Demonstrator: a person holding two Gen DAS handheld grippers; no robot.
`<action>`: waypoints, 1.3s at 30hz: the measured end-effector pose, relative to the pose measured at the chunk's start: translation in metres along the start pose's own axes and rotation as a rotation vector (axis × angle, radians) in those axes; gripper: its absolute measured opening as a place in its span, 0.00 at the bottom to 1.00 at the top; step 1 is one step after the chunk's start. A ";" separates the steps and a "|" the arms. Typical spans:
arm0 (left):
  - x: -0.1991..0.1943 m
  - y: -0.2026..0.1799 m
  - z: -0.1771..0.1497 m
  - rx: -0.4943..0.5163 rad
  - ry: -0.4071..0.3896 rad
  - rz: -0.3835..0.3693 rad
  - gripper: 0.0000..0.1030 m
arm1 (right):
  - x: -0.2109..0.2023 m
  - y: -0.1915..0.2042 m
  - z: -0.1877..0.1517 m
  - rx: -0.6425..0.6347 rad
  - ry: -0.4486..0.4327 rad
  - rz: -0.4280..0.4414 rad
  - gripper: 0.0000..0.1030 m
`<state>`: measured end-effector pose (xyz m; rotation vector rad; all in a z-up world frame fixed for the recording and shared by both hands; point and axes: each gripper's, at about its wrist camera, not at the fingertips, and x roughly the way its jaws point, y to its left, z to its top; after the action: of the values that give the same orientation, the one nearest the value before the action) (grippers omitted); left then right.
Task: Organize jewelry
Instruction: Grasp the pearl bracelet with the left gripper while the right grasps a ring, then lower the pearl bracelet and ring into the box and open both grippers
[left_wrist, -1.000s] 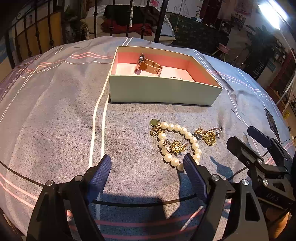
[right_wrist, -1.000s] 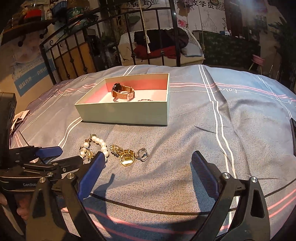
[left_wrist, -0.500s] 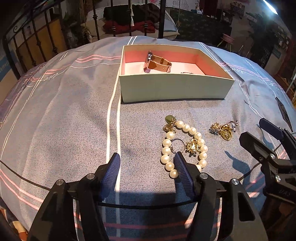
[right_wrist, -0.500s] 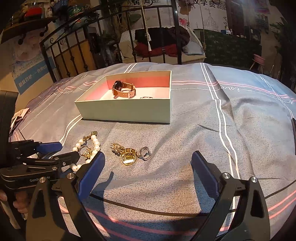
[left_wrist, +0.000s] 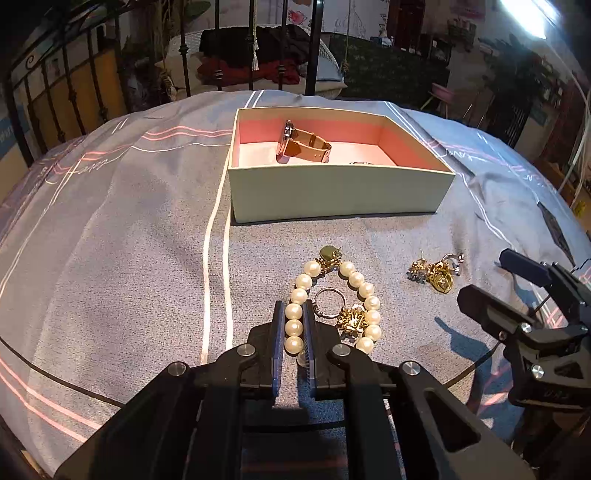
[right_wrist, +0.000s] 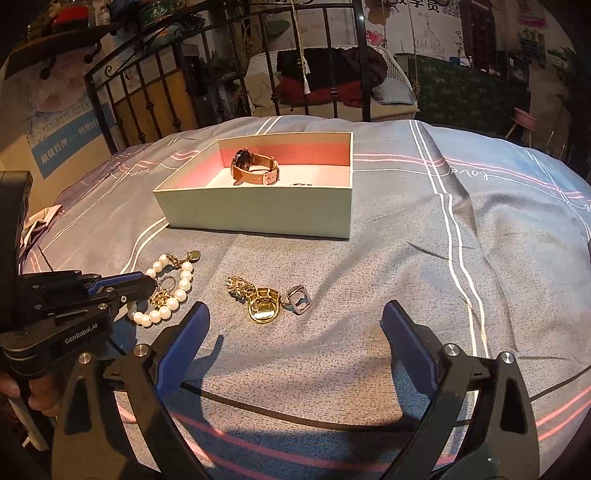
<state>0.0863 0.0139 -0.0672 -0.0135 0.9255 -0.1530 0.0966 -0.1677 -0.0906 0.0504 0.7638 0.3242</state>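
Left wrist view shows our left gripper (left_wrist: 294, 328) pressed together on the near-left side of the pearl bracelet (left_wrist: 364, 288), with 3 pearls pinched between its blue pads as the loop lies on the grey striped bedspread (left_wrist: 129, 258). Inside the loop we see a silver ring (left_wrist: 328, 303) and a gold flower charm (left_wrist: 352, 318). Just to the right, apart from the pearls, sits a gold pendant cluster (left_wrist: 436, 272). Beyond them stands the pale green box (left_wrist: 332, 195) with a pink lining, holding a tan-strapped watch (left_wrist: 301, 143). From the right wrist view, our right gripper (right_wrist: 295, 328) hangs spread wide above the bedspread, its fingers either side of the pendant cluster and the square silver ring (right_wrist: 297, 298), touching neither.
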 end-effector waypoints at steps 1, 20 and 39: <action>-0.001 0.004 0.001 -0.022 -0.003 -0.021 0.09 | -0.001 -0.001 0.000 0.002 -0.002 0.007 0.88; -0.022 0.002 0.015 -0.069 -0.092 -0.140 0.09 | 0.026 -0.005 0.014 -0.036 0.094 0.003 0.19; -0.049 -0.020 0.049 0.021 -0.141 -0.150 0.09 | 0.023 -0.005 0.014 -0.056 0.096 0.026 0.18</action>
<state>0.0939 -0.0022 0.0026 -0.0740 0.7819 -0.2971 0.1231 -0.1644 -0.0971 -0.0085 0.8492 0.3743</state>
